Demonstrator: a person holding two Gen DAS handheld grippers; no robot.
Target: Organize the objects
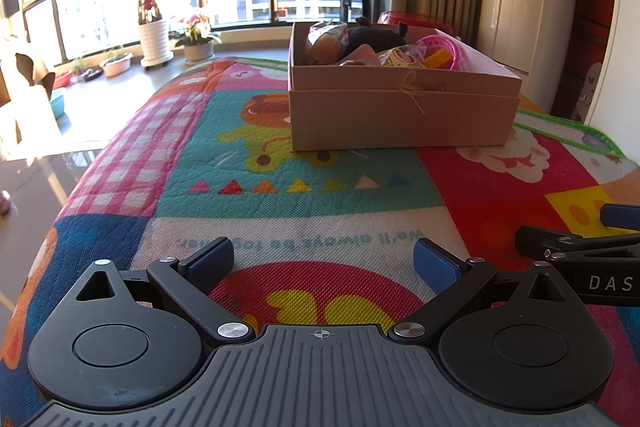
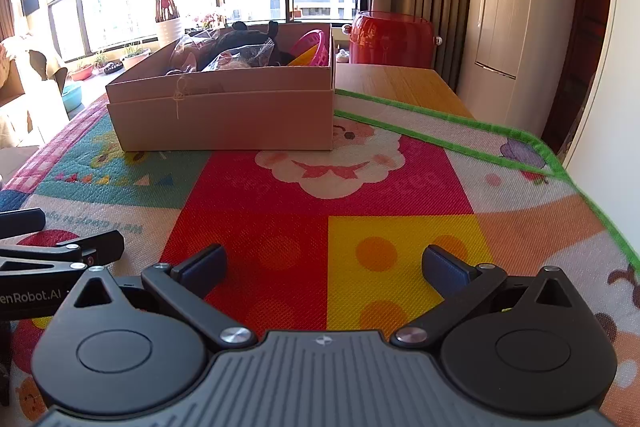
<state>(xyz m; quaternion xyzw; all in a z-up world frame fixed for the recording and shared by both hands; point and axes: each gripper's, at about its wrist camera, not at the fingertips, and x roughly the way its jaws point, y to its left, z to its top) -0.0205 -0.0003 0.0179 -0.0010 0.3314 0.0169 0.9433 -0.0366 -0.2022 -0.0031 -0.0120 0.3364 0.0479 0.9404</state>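
I am holding both tools low over the colourful cartoon-printed play mat (image 1: 312, 195) that is covering the table, and neither is carrying anything. The left gripper (image 1: 324, 261) is spread wide, its blue pads well apart with only mat showing between them. The right gripper (image 2: 325, 263) is likewise released and empty, sitting just beside the left one.

The objects I am meant to be organizing are all lying inside the open brown cardboard box (image 1: 400, 115), which is standing on the mat well ahead of both grippers, towards the window. Inside it I am seeing a pink plastic basket (image 2: 310, 43) with something yellow in it, a dark plush toy (image 1: 372, 37), and some crinkly clear-wrapped packets (image 1: 326, 41); I cannot tell exactly how many items there are.

I am judging that the task is at or very near its end: nothing loose is showing on the mat in either view, and everything visible is gathered in the box. The red cylindrical container (image 2: 390, 41) behind the box is sitting on the bare wooden tabletop, and I am treating it as furniture, though I cannot be sure.
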